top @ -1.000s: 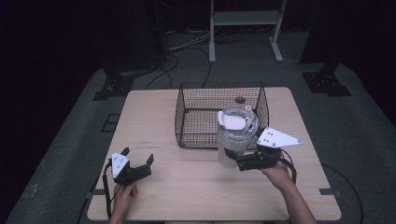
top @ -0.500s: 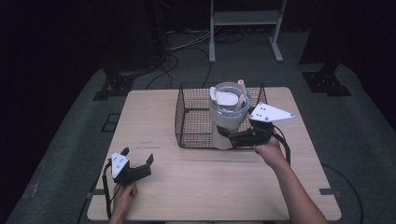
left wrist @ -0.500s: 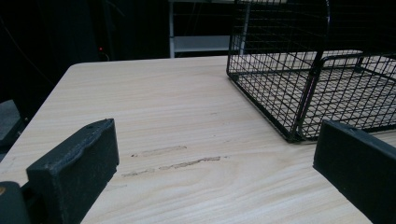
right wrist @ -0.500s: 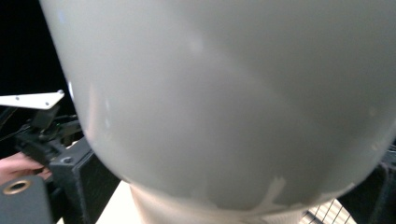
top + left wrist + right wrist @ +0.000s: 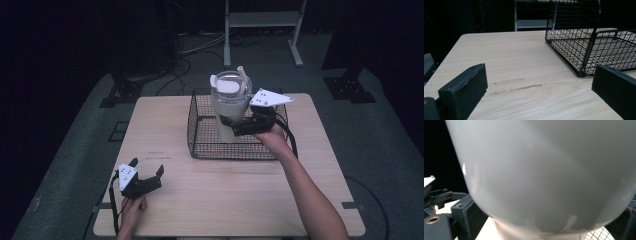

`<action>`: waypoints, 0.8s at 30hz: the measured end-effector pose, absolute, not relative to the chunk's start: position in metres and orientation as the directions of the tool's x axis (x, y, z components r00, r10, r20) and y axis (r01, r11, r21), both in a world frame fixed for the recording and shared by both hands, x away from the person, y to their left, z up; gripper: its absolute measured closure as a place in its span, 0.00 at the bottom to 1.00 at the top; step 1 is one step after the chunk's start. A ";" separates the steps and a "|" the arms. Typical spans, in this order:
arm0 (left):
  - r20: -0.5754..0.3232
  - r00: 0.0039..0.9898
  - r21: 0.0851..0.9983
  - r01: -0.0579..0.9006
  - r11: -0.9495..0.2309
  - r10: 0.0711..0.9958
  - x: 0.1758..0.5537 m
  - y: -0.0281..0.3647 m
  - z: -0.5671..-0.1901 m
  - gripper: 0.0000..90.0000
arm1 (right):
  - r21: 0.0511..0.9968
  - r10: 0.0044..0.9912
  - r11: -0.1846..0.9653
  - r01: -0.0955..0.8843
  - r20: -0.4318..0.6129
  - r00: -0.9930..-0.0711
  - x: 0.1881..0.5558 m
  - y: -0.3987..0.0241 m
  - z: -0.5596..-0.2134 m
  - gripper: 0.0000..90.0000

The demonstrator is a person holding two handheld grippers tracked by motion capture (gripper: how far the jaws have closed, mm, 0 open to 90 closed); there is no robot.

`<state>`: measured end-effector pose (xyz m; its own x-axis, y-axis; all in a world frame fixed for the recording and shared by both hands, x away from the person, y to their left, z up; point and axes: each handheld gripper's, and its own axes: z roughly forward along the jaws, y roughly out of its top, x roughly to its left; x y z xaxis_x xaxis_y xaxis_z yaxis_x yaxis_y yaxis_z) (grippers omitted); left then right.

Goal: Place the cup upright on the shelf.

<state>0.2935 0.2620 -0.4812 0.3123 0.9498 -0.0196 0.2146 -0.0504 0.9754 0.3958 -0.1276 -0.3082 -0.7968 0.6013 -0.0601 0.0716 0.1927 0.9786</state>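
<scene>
The right hand-held gripper (image 5: 231, 125) grips a pale tumbler (image 5: 230, 107) by its body, holding it upright above the black wire basket (image 5: 200, 145) on the desk (image 5: 240, 195). The left hand-held gripper (image 5: 146, 172) rests near the desk's front left corner, jaws spread wide and holding nothing.

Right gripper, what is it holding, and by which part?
The right gripper clamps the white lidded tumbler with a straw by its lower body, over the black wire basket.
</scene>
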 end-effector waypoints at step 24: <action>-0.028 0.320 0.977 0.209 -0.042 0.947 0.293 0.263 -0.481 0.00 | 0.972 0.616 0.206 0.116 -0.037 -0.787 0.467 -0.095 -0.301 0.07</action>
<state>0.2935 0.2631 -0.4813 0.3195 0.9472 -0.0276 0.2090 -0.0420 0.9770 0.4670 -0.0953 -0.3005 -0.7869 0.6160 -0.0368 0.1159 0.2061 0.9716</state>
